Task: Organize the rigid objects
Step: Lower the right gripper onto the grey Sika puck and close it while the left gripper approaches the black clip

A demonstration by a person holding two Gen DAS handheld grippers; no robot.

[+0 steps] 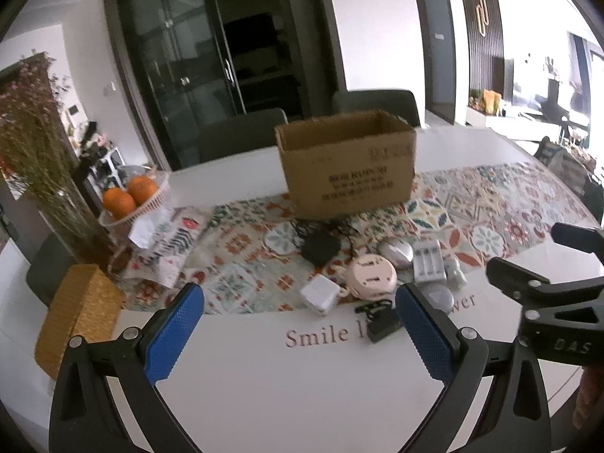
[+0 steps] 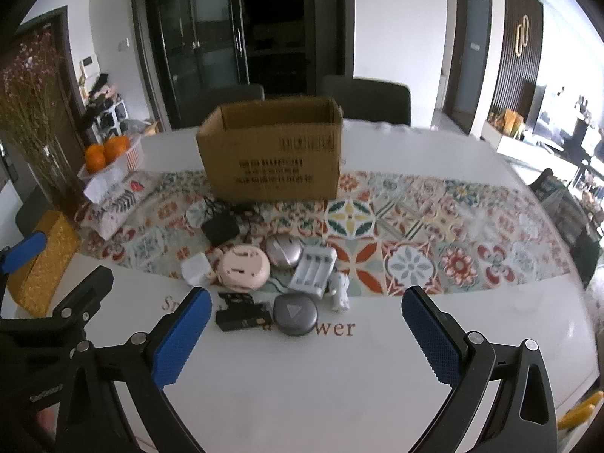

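Observation:
An open cardboard box (image 2: 271, 158) stands on the patterned runner (image 2: 434, 234), also in the left wrist view (image 1: 347, 162). In front of it lies a cluster: black adapter with cable (image 2: 219, 228), pink round device (image 2: 245, 267), silver mouse (image 2: 284, 250), grey battery charger (image 2: 313, 270), white plug cube (image 2: 194, 270), grey rounded case (image 2: 295, 313), black flat part (image 2: 241, 311), small white piece (image 2: 339, 290). My left gripper (image 1: 300, 334) is open and empty, short of the cluster. My right gripper (image 2: 305, 336) is open and empty, just before the grey case.
A bowl of oranges (image 1: 132, 196), a vase of dried flowers (image 1: 41, 173), a woven yellow box (image 1: 79, 313) and a floral pouch (image 1: 170, 241) stand at the left. Two dark chairs (image 2: 366, 98) stand behind the white table (image 2: 302, 396).

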